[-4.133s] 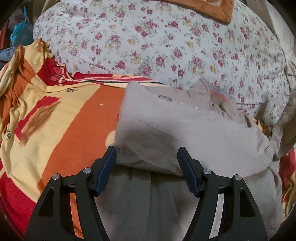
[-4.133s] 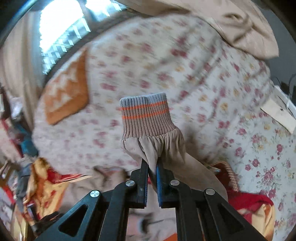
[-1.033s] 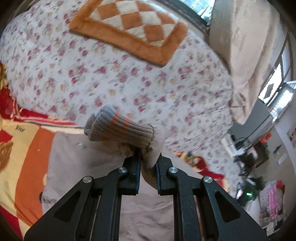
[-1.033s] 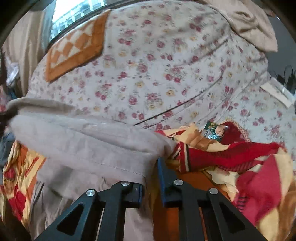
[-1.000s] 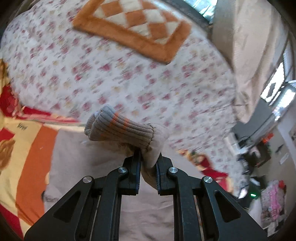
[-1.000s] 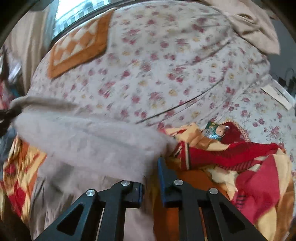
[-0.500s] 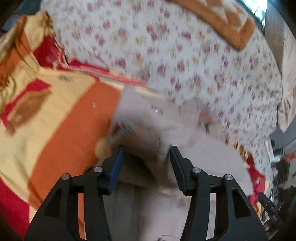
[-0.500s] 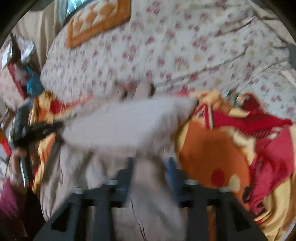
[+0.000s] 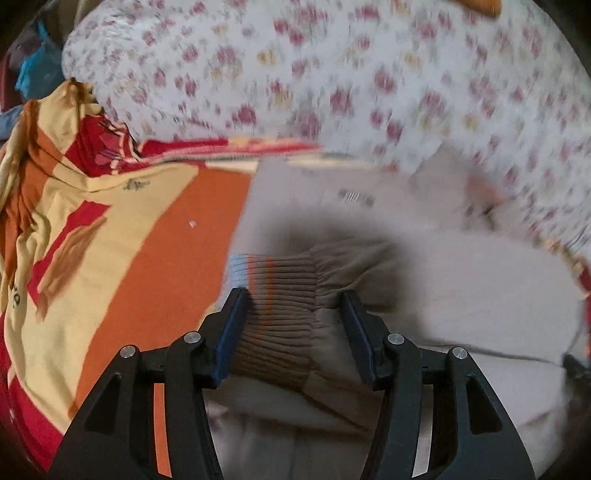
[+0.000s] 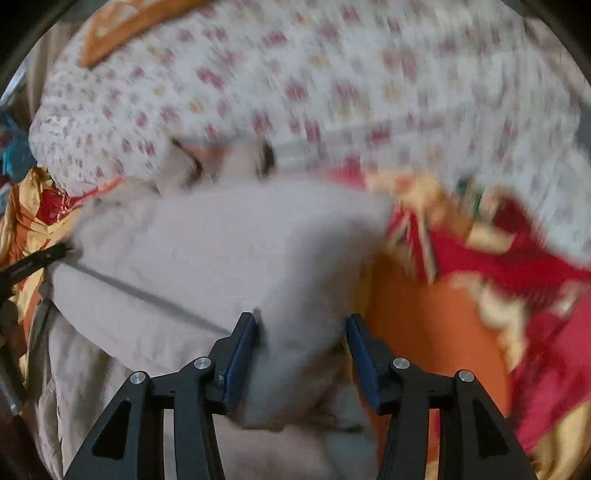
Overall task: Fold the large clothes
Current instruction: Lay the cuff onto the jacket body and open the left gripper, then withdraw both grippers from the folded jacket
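A beige jacket (image 9: 461, 280) lies on the orange, red and yellow blanket (image 9: 140, 236). Its sleeve is folded across the body, and the ribbed brown cuff (image 9: 280, 295) with orange stripes lies between the open fingers of my left gripper (image 9: 293, 306). In the right wrist view the jacket (image 10: 221, 251) is spread in front, and a fold of it bulges between the open fingers of my right gripper (image 10: 301, 332). The left gripper's tip (image 10: 33, 262) shows at the left edge. Both views are blurred.
A white quilt with red flowers (image 9: 369, 81) rises behind the jacket, also in the right wrist view (image 10: 332, 74). An orange patterned cushion (image 10: 140, 22) lies on top of it. Rumpled blanket (image 10: 517, 266) lies right of the jacket.
Both grippers have opened and let go of the jacket. The sleeve and cuff, held up a second ago, now lie folded across the jacket's body. Both grippers have come down low.
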Demonstrator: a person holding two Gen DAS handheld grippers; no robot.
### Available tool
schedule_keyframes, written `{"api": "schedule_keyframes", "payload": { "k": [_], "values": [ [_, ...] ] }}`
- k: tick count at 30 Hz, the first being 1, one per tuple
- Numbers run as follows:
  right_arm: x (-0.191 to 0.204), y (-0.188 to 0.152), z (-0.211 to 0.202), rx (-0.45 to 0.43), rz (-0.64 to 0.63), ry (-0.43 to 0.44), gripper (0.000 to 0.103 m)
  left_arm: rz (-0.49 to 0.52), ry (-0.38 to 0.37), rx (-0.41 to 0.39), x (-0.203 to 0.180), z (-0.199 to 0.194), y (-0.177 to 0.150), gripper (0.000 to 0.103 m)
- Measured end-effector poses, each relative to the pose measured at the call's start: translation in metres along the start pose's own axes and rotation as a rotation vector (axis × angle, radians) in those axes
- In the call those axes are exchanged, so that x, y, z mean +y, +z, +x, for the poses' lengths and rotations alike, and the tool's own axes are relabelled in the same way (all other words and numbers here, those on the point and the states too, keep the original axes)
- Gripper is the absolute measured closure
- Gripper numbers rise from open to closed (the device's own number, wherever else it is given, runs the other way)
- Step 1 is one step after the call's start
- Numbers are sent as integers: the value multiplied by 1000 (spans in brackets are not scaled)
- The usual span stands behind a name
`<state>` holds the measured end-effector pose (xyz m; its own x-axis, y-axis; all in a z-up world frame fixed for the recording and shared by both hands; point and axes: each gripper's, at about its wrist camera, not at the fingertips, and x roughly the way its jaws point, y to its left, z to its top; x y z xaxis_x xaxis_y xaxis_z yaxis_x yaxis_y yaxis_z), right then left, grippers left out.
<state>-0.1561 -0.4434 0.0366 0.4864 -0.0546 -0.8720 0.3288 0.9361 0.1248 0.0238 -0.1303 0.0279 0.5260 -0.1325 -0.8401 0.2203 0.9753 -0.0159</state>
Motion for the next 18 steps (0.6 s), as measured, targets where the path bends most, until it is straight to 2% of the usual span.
{"api": "schedule_keyframes", "payload": {
  "k": [1, 5, 9, 11, 13, 16, 18],
  "values": [
    [-11, -5, 6, 11, 47, 55, 50, 12, 13, -13, -2, 1, -1, 45],
    [-30, -4, -1, 15, 142, 128, 48, 22, 17, -2, -3, -2, 3, 45],
    [-27, -9, -45, -91, 109, 52, 48, -42, -51, -43, 12, -26, 1, 45],
    [-25, -15, -55, -113, 102, 48, 48, -53, -60, -56, 13, -35, -2, 45],
    [-18, -22, -50, -82, 67, 25, 48, -43, -59, -49, 10, -38, -8, 45],
    [-15, -30, -20, 0, -1, -69, 48, -1, -31, -6, 5, -32, -15, 45],
    [-25, -37, -14, 20, 39, -49, 48, 3, -39, -8, 6, -40, -22, 45]
  ]
}}
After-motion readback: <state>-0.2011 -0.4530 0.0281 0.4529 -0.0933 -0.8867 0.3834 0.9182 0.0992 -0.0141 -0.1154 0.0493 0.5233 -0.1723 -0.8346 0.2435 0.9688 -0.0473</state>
